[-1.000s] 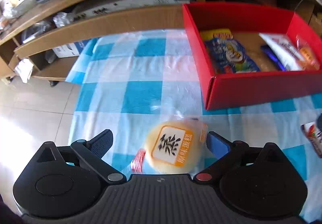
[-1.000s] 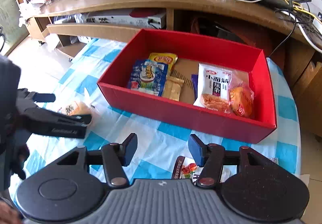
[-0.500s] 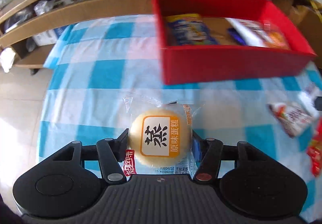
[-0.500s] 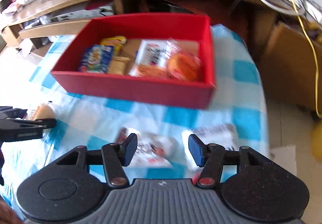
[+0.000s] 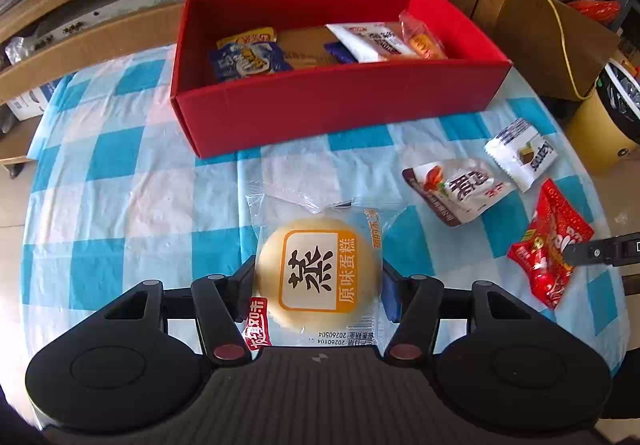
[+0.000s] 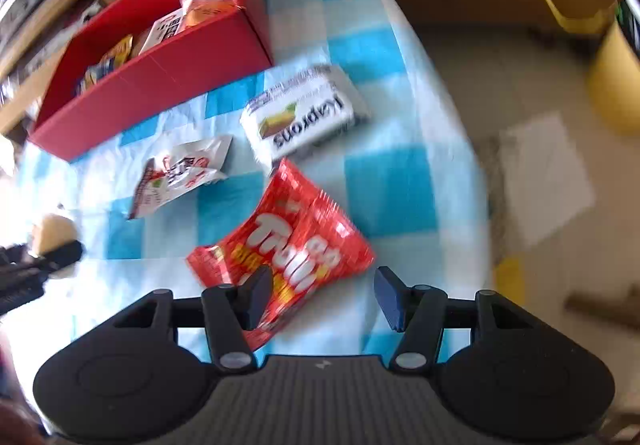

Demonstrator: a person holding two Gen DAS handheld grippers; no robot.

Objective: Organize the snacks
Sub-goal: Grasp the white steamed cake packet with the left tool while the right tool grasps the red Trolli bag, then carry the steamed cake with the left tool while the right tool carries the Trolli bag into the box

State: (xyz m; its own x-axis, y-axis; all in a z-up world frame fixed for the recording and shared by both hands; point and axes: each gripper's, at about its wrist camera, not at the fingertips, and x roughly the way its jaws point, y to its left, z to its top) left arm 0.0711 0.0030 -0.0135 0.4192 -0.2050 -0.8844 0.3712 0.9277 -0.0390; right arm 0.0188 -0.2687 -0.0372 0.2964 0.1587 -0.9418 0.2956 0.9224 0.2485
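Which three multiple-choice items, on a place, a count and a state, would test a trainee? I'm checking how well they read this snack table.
1. Where does the red candy bag lie?
A. inside the red box
B. on the checked cloth, below the right gripper
C. on the floor

2. How many loose packets lie on the cloth to the right of the steamed cake, seen from the left wrist?
A. one
B. three
C. five

3. How does the left gripper stand?
A. open and empty
B. shut on the steamed cake
C. shut on a white packet

Key: 1 B, the bag lies on the checked cloth outside the red box, under the right gripper. 2 B, the brown-and-white packet, the white wafer packet and the red bag. 3 B, both pads press the cake's sides.
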